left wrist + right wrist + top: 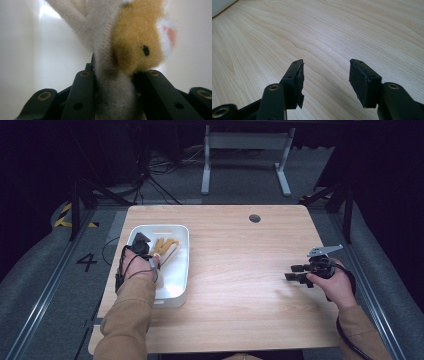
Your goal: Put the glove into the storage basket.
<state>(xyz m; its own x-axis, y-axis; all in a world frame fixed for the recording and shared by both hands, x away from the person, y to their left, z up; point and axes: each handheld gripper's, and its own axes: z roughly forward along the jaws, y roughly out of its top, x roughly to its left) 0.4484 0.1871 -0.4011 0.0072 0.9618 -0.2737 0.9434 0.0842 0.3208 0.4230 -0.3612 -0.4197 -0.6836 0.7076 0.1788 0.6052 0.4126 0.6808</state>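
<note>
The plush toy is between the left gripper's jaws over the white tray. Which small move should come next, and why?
Probably open the left gripper and let go: its jaws are clamped on the plush toy, which already hangs inside the white tray.

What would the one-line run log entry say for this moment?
left claw: shut on plush toy, in white tray | right claw: open, holds nothing, over wooden table | stage: toy in tray, not released
</note>
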